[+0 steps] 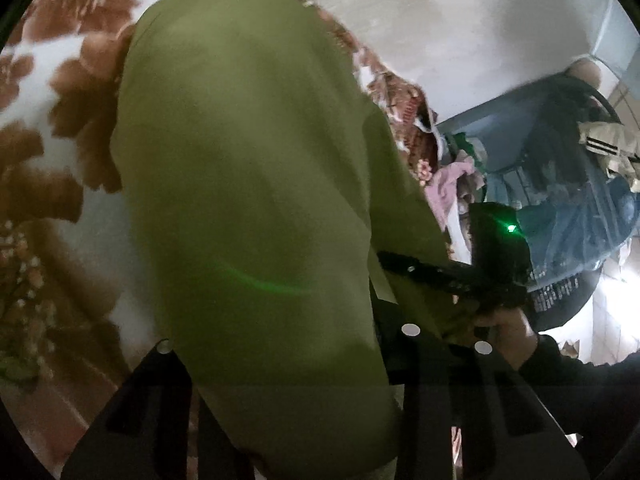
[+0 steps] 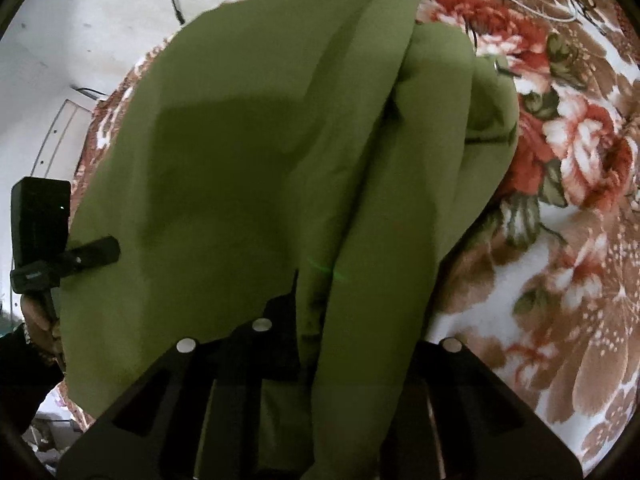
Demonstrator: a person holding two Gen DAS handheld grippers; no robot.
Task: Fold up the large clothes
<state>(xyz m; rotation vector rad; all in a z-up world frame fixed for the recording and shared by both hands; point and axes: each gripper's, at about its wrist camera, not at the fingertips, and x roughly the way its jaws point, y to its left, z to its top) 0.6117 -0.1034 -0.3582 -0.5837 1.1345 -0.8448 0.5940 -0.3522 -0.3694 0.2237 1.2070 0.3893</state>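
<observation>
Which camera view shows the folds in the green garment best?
The right wrist view: the green garment there shows long folds bunched beside a flat panel. The left wrist view shows it only as one smooth, blurred sheet, no folds.

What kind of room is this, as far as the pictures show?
Probably a bedroom or a laundry corner at home. The green garment lies over a floral blanket, as on a bed, beside a plain white wall, and a basket of mixed clothes stands nearby.

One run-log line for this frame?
step: folding | item: green garment on floral blanket | left gripper: gripping garment | right gripper: gripping garment
</observation>
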